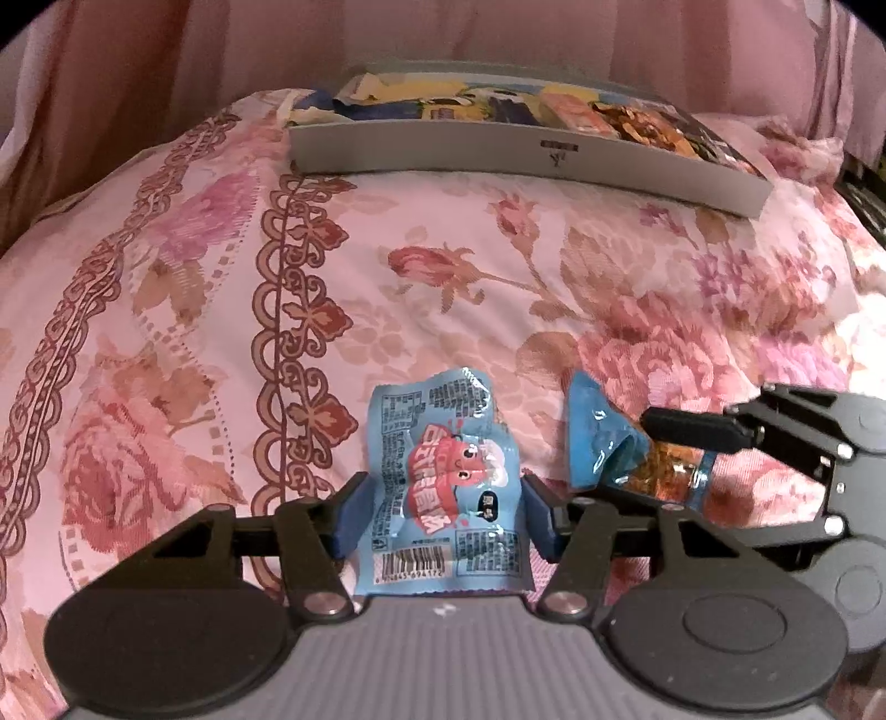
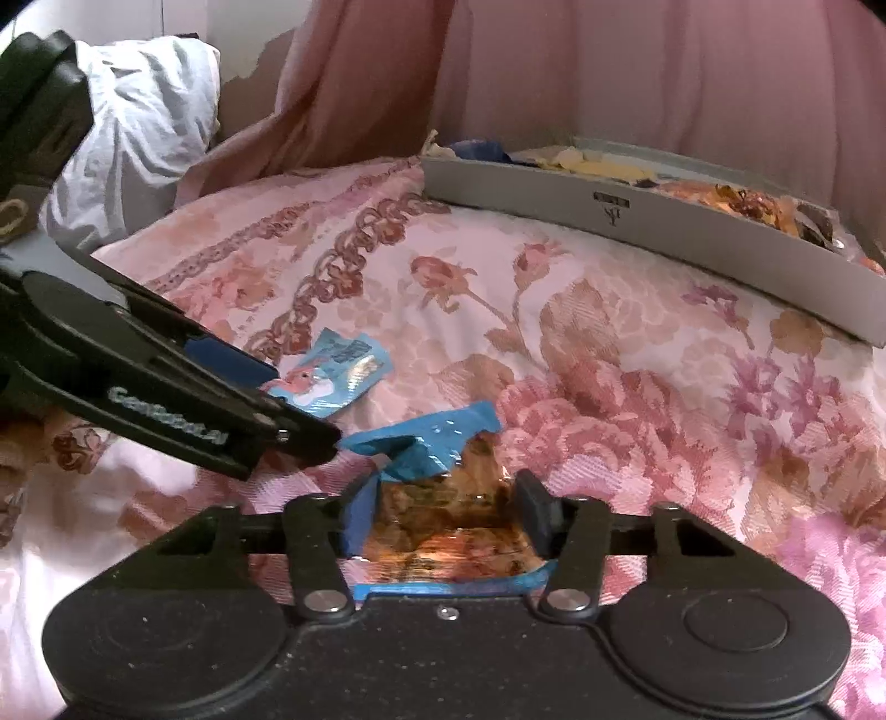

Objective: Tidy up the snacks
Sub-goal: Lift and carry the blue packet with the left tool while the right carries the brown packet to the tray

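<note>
My left gripper (image 1: 443, 507) is shut on a light blue snack packet with a red cartoon (image 1: 443, 482), held just above the floral bedspread; the packet also shows in the right wrist view (image 2: 332, 379). My right gripper (image 2: 448, 512) is shut on a blue packet with an orange-brown window (image 2: 448, 520), also seen in the left wrist view (image 1: 614, 443), close to the right of the left gripper. A shallow grey box (image 1: 526, 152) holding several snack packets lies at the far side of the bed; it also shows in the right wrist view (image 2: 692, 238).
The pink floral bedspread (image 1: 498, 277) covers the whole surface between the grippers and the box. A pink curtain (image 1: 498, 33) hangs behind the box. A crumpled white cloth (image 2: 144, 111) lies at the far left.
</note>
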